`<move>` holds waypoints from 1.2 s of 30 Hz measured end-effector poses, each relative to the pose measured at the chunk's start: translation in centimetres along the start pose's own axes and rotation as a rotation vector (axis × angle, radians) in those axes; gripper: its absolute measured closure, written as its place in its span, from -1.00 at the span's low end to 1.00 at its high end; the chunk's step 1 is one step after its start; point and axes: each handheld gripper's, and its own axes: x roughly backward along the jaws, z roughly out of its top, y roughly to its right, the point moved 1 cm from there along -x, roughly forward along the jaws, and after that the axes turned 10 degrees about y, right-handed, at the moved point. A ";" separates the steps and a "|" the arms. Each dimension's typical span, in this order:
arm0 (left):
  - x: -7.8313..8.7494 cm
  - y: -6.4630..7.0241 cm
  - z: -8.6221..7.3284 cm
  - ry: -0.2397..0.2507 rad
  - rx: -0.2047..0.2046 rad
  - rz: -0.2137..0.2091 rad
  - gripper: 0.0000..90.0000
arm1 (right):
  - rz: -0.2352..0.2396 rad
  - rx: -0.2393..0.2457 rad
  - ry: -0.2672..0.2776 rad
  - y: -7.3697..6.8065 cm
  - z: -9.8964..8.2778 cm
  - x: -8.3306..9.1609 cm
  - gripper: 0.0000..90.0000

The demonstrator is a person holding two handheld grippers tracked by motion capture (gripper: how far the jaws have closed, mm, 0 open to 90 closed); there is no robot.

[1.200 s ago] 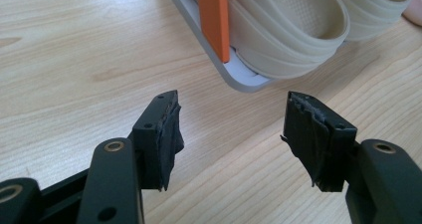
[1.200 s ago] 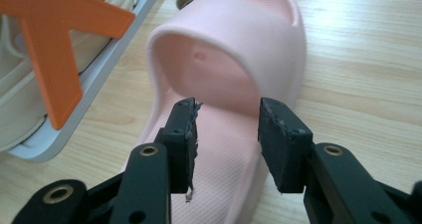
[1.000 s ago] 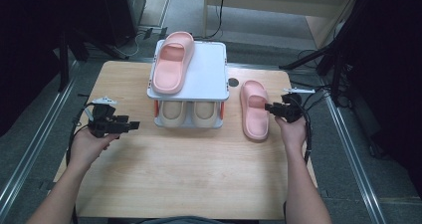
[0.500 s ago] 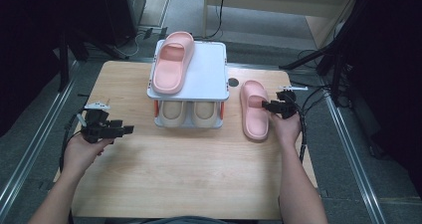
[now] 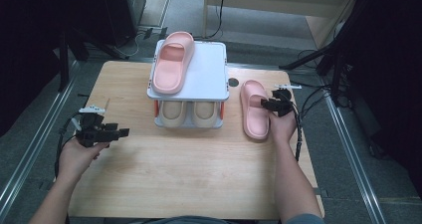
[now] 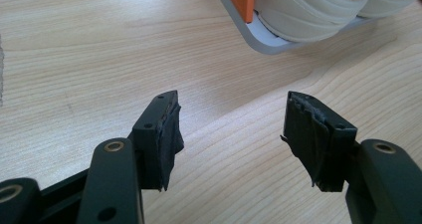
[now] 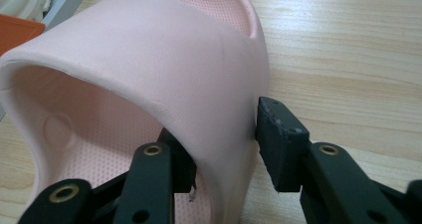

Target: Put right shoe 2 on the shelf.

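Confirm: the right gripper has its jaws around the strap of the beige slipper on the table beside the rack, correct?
Wrong colour. The right gripper straddles the strap of the pink slipper lying on the table beside the rack, as the right gripper view shows.

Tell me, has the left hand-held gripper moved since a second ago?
Yes. The left hand-held gripper has drifted down the high view, toward the person, away from the shoe rack.

The left gripper (image 5: 118,132) hovers low, level, its jaws wide apart with nothing between them; its hand (image 5: 79,152) grips it from behind. The right gripper (image 7: 224,149) points left, its jaws just closing, one inside and one outside a strap wall, the outer pad touching.
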 end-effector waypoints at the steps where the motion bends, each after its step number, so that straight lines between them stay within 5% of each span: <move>1: 0.0 0.0 0.0 -0.001 -0.001 -0.003 -0.12 | -0.003 -0.001 0.000 0.0 0.0 0.0 0.41; 16: -0.3 0.2 0.0 -0.011 -0.003 -0.005 -0.13 | -0.056 -0.024 -0.013 0.1 0.3 0.2 0.75; 26: -0.4 0.3 0.1 -0.011 -0.008 -0.010 -0.13 | -0.057 -0.058 -0.046 0.0 0.6 0.3 0.82; 36: -0.7 0.5 0.2 -0.019 -0.017 -0.019 -0.13 | -0.056 -0.029 -0.039 -0.6 1.5 1.3 0.82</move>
